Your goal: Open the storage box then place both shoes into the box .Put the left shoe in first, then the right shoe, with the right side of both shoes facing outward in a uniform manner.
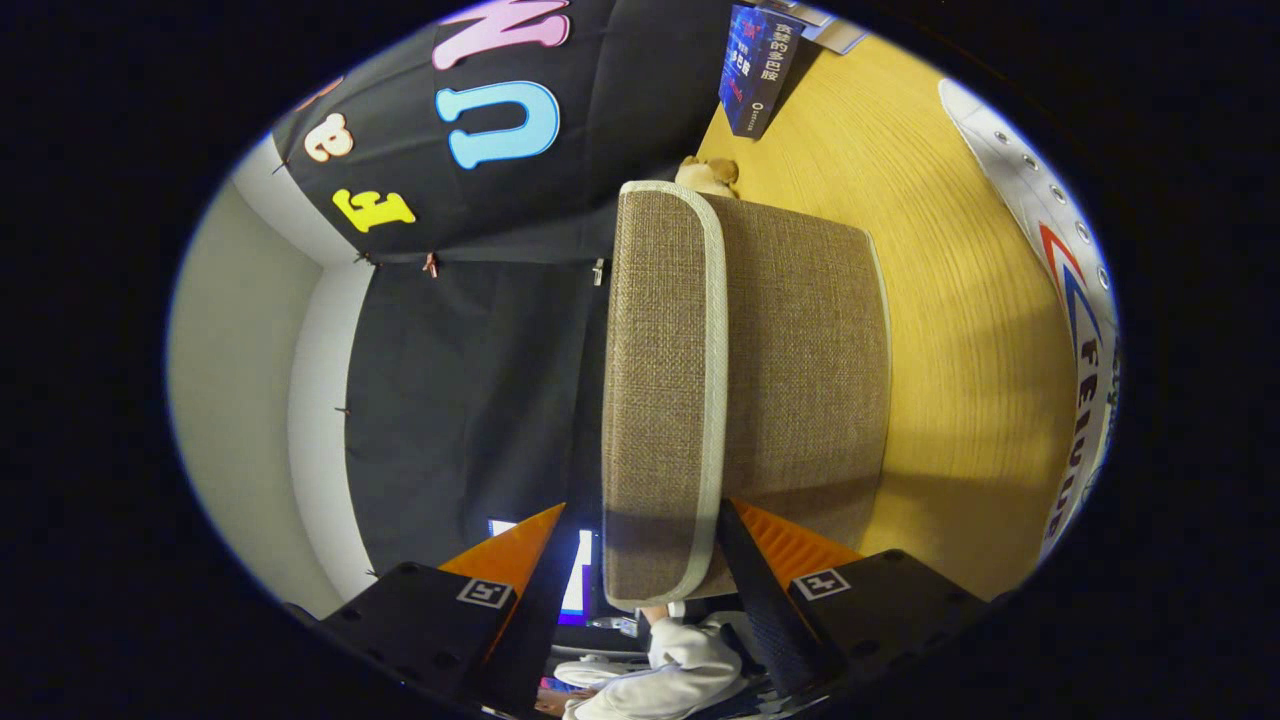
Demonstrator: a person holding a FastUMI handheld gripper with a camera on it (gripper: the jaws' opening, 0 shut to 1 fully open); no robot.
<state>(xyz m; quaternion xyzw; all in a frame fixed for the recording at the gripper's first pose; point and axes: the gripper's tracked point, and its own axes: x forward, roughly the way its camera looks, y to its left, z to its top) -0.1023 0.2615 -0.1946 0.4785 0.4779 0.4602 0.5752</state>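
The gripper [640,590] is turned on its side, so the whole room looks tipped over. Its two fingers stand wide apart, one on each side of the lid [660,390] of the box [800,370]. The edge of the lid sits in the gap between them. I cannot tell if either finger touches the lid; they do not look pressed on it.

The box is made of rough brown cloth with a pale band along the lid's edge. The lid is down on the box. The box stands on a yellow wood table [960,330].

A white shoe [1075,300] with red and blue stripes lies on the table, well apart from the box, off to the side. A small tan toy [708,175] peeks out just behind the box. A dark blue card [755,70] stands farther back on the table.

Past the fingers, a person's pale sleeve [680,660] shows.
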